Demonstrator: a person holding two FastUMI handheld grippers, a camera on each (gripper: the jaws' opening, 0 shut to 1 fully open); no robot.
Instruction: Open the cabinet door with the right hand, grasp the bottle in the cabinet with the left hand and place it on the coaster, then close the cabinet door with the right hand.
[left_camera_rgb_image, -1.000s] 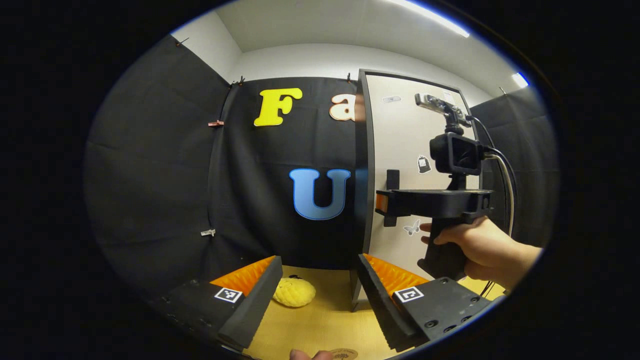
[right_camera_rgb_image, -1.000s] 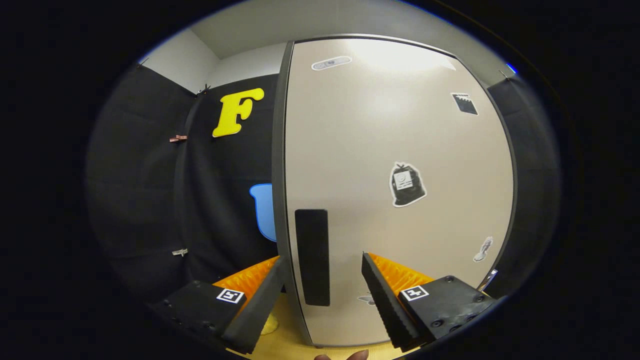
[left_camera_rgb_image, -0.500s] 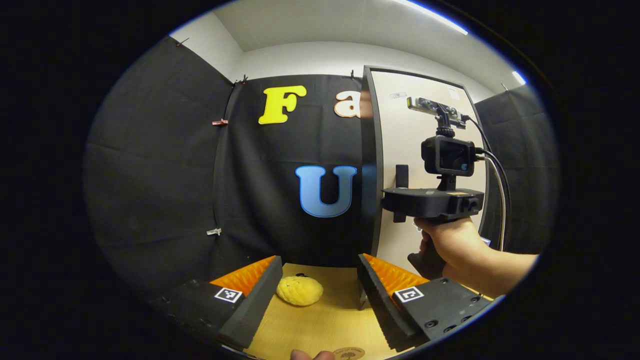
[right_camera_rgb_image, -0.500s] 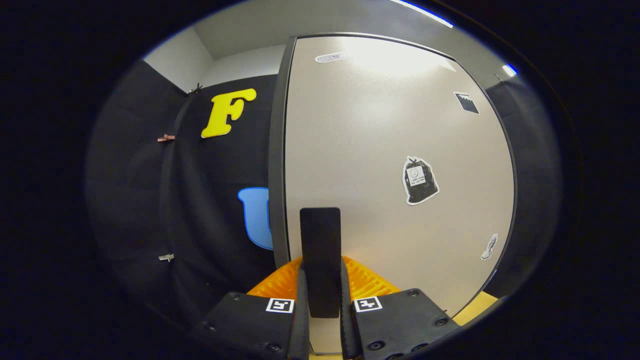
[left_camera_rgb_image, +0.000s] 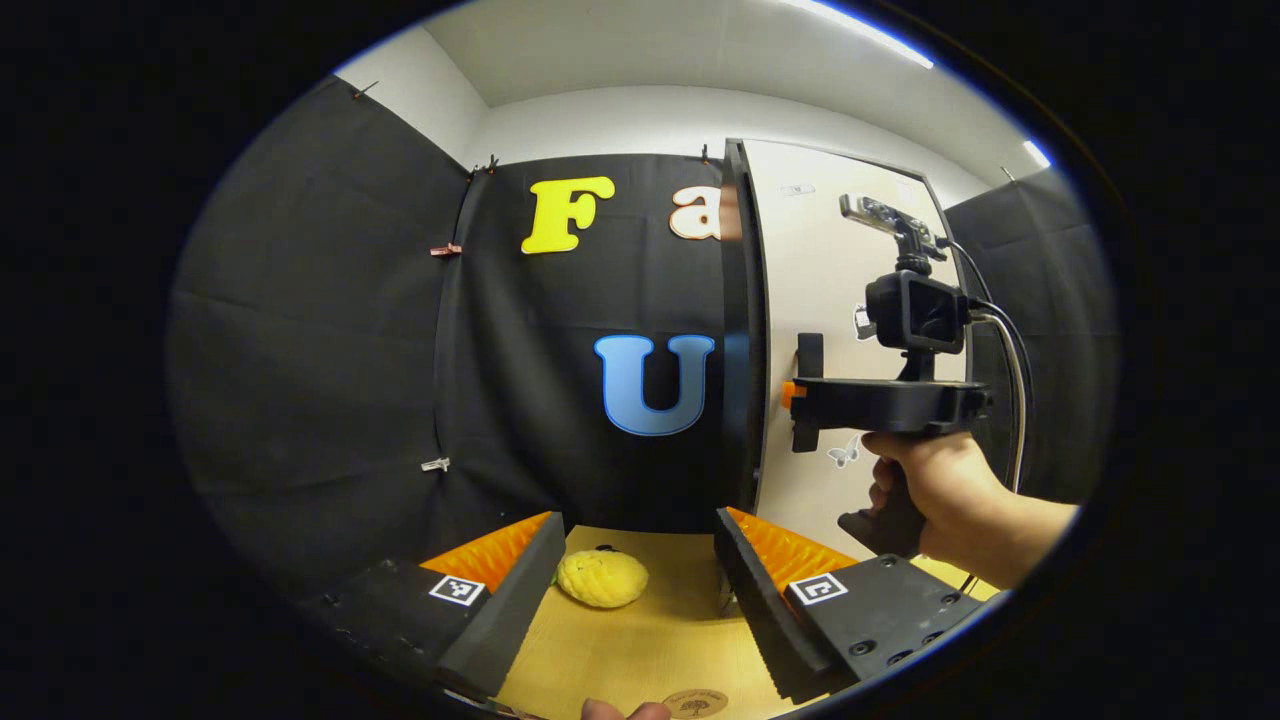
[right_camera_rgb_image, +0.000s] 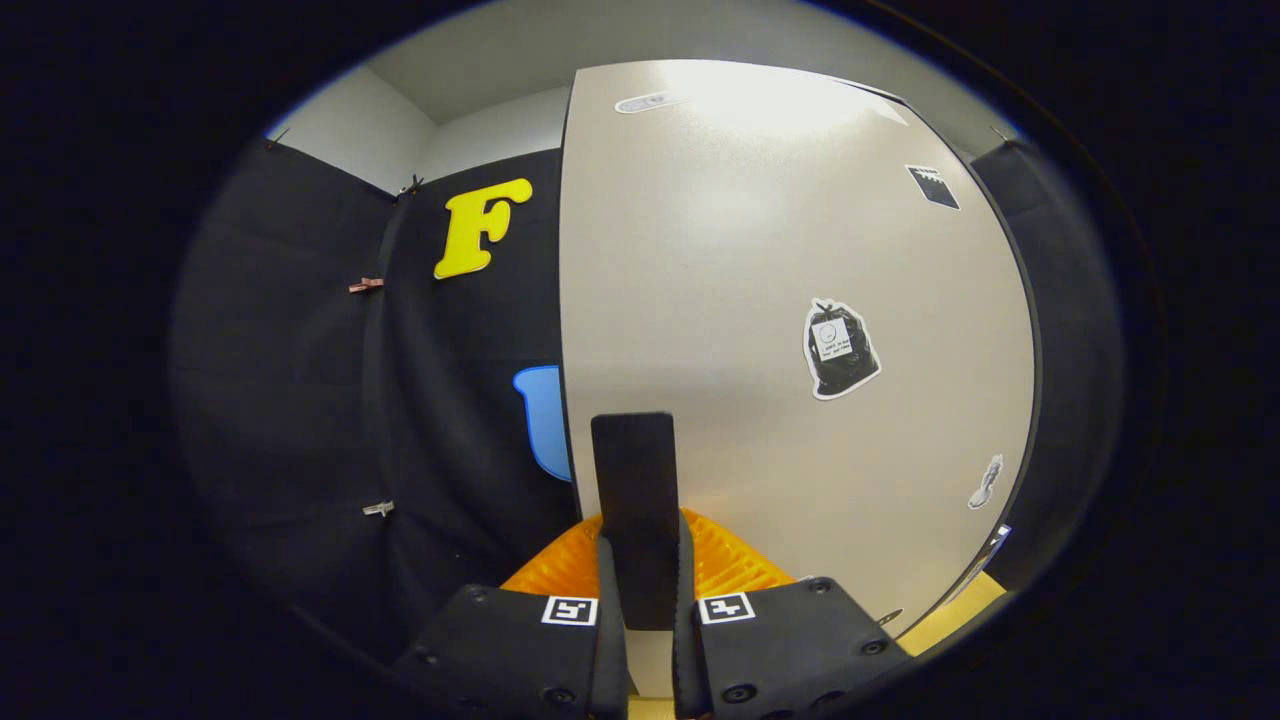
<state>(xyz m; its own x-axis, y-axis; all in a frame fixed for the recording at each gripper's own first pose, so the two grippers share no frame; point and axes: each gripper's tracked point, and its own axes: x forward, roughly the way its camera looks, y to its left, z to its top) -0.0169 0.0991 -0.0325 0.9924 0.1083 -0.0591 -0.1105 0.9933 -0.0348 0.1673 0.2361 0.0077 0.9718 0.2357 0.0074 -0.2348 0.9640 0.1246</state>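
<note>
- Right claw (right_camera_rgb_image: 640, 640) clamps the handle (right_camera_rgb_image: 634, 500) on the door (right_camera_rgb_image: 790, 300); opening is just starting.
- Left claw (left_camera_rgb_image: 635, 590) waits wide apart, left of the door, over the counter (left_camera_rgb_image: 640, 640).
- Bottle unseen; coaster (left_camera_rgb_image: 694, 703) empty.

The cabinet door (right_camera_rgb_image: 790, 330) stands edge-on across the right of the left gripper view, the right gripper (left_camera_rgb_image: 800, 400) clamped on its black handle (right_camera_rgb_image: 634, 500). Between the left gripper's (left_camera_rgb_image: 635, 580) spread fingers, open tabletop (left_camera_rgb_image: 640, 640) runs back to the booth wall, interrupted by a yellow knobbly object (left_camera_rgb_image: 601, 578).
</note>
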